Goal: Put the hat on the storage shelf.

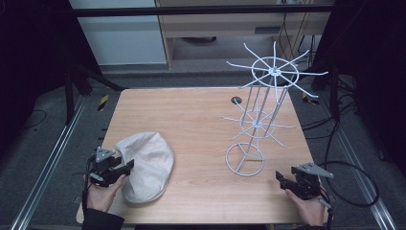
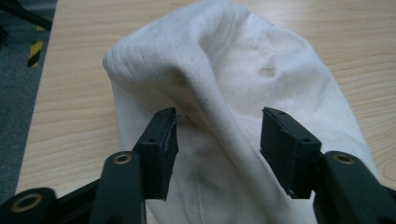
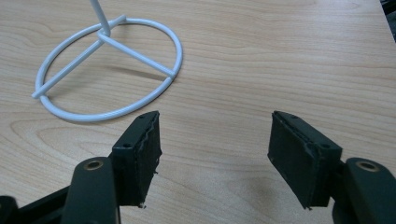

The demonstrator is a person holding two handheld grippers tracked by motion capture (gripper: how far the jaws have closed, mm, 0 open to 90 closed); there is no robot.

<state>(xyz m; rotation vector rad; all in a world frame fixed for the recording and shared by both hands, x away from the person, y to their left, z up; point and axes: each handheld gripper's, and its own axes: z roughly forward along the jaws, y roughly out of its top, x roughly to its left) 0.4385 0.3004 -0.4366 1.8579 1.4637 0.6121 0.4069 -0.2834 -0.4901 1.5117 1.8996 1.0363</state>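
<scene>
A crumpled white cloth cap [image 1: 146, 165] lies on the wooden table [image 1: 191, 115] near its front left corner. My left gripper [image 1: 128, 167] is at the cap's left edge. In the left gripper view the cap [image 2: 224, 70] bulges up ahead of that gripper [image 2: 218, 133], whose jaws stand wide apart, open, with a fold of cloth between them and neither pad pressing on it. A white wire rack [image 1: 258, 120] with two tiers of spokes stands at the right. My right gripper [image 1: 279, 178] is open just right of the rack's ring base [image 3: 107, 70], with bare wood between its jaws [image 3: 215, 140].
A small black round grommet [image 1: 236, 100] sits in the table near the far edge, behind the rack. Metal rails [image 1: 48, 163] run along the floor on the left, and black cables [image 1: 354, 187] loop on the floor at the right.
</scene>
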